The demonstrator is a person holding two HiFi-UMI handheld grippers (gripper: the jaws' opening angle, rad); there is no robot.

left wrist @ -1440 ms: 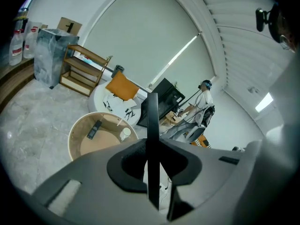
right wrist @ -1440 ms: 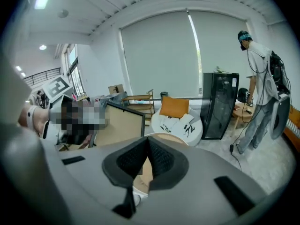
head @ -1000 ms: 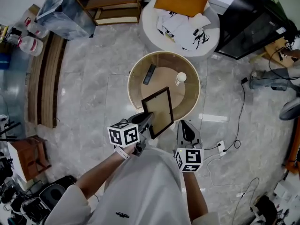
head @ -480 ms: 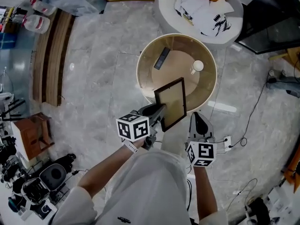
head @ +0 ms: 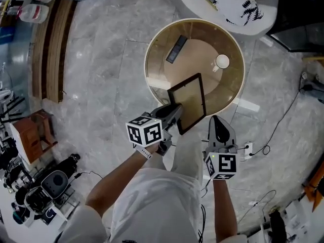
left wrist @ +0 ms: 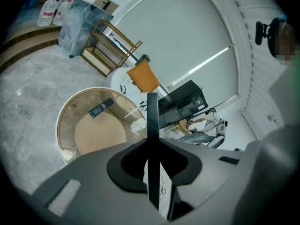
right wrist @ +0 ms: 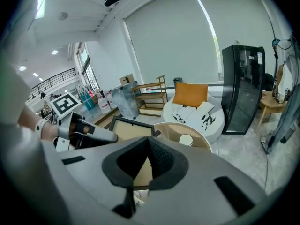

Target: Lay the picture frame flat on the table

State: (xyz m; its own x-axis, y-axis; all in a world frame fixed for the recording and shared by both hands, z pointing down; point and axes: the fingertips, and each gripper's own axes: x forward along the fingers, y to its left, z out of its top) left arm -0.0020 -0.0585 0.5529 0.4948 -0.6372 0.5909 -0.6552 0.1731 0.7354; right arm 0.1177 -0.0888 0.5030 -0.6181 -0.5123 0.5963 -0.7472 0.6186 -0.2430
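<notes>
One round table [head: 148,70] carries a remote [head: 176,49] and a cup [head: 222,61]. The frame [head: 188,103] is tilted over the table's near rim, clamped edge-on in the left gripper [head: 174,110]. The right gripper [head: 216,123], jaws together and empty, is just beside the frame.

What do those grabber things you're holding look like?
The left hand-held gripper and the right hand-held gripper are grey, tapering to dark jaws. Each carries a white cube with black square markers. The sleeves are white.
</notes>
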